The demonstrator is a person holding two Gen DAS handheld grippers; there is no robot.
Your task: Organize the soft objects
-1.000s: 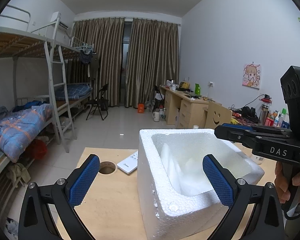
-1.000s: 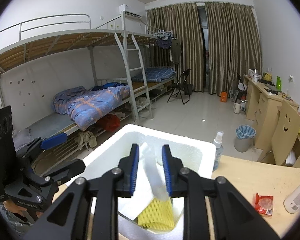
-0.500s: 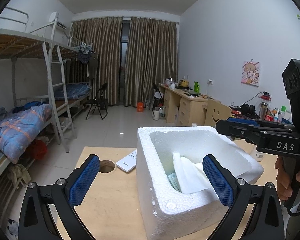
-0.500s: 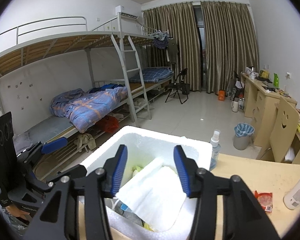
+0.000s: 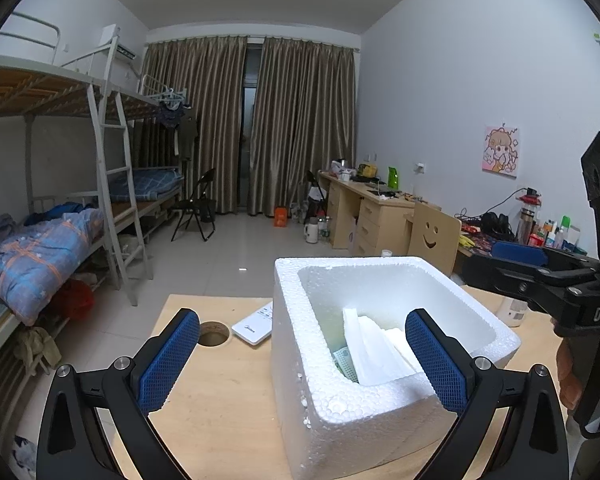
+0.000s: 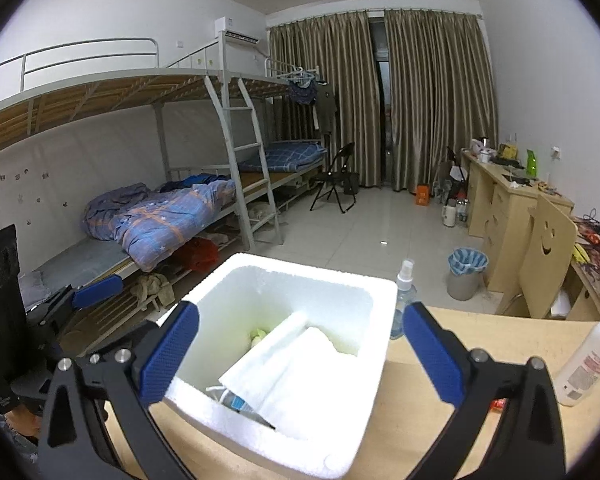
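White foam sheets (image 6: 296, 364) lying loose inside the styrofoam box (image 6: 364, 364), on a pale wooden table (image 6: 480, 412). Right gripper (image 6: 300, 356) poised over the box mouth, tilted slightly downward, jaws just spread to full width with nothing pinched (sheets below, clear of the pads). Left gripper (image 5: 300, 364) level beside the box, likewise spread wide and empty, near box corner between its fingers. Spray bottle (image 6: 403, 300) behind the box, remote control (image 5: 256, 322) near a cable hole; bunk beds, brown curtains and desks beyond.
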